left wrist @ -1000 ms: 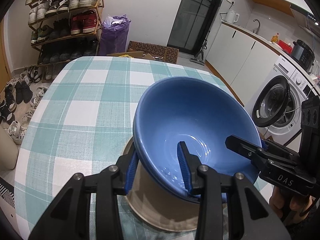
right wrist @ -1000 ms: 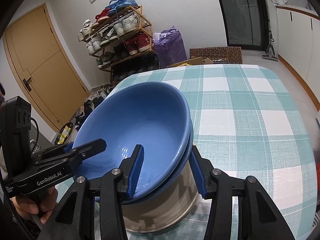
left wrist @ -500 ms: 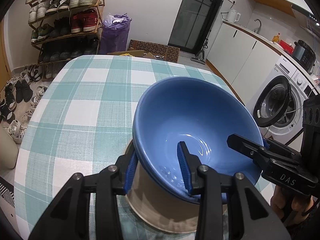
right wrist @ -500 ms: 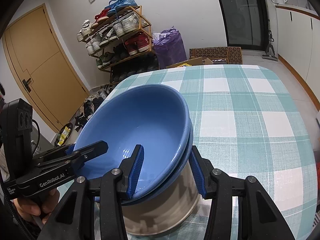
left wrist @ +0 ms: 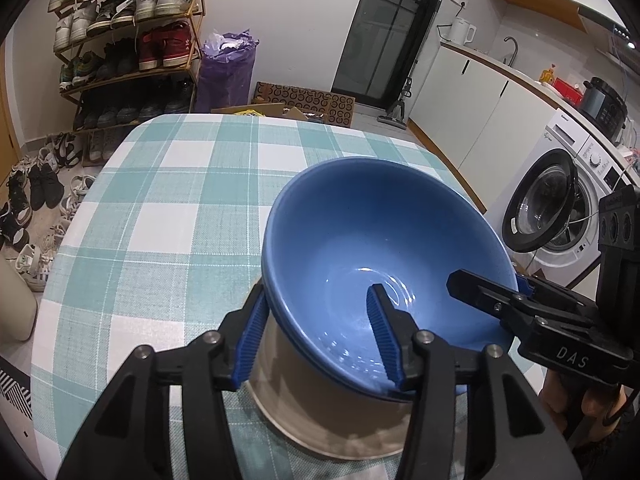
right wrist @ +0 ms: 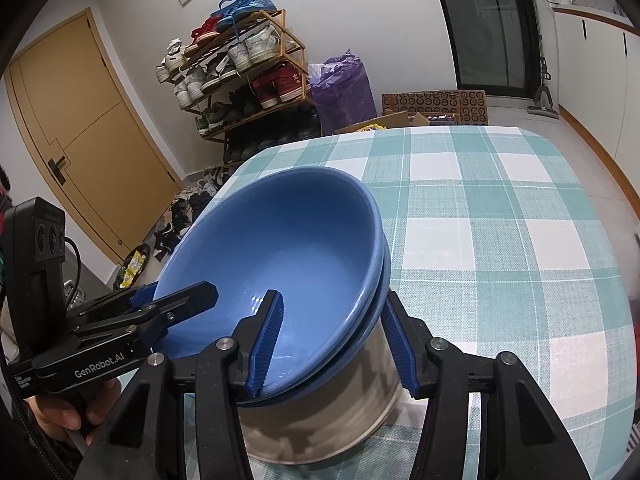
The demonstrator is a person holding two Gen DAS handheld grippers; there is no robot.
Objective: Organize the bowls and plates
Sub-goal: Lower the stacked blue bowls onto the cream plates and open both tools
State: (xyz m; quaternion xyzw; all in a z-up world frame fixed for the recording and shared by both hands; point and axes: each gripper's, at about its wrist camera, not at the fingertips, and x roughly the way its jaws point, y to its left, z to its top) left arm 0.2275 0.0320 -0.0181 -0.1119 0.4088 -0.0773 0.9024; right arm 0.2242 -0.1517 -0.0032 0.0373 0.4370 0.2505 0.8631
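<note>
The left view takes in the kitchen side: a washing machine (left wrist: 560,208) with its door open, white cupboards and a kettle (left wrist: 460,32). The right view shows instead a wooden door (right wrist: 80,128). Both show the shoe rack (left wrist: 128,40) and the purple bag (left wrist: 228,68) beyond the table (left wrist: 160,200).

On the checked table stands a beige pot (left wrist: 328,416). Two blue bowls (left wrist: 380,248) are nested one in the other and sit tilted on the pot's mouth. The top bowl is empty; what the pot holds under them cannot be seen.

The left tongs (left wrist: 316,340) straddle the near rim of the bowls, one pad inside the top bowl, the other outside by the pot wall. They are opening, about half wide, and the pads no longer press the rim. The right tongs (right wrist: 336,344) straddle the opposite rim the same way, also opening and about half wide, with the rim between the pads but not squeezed.
</note>
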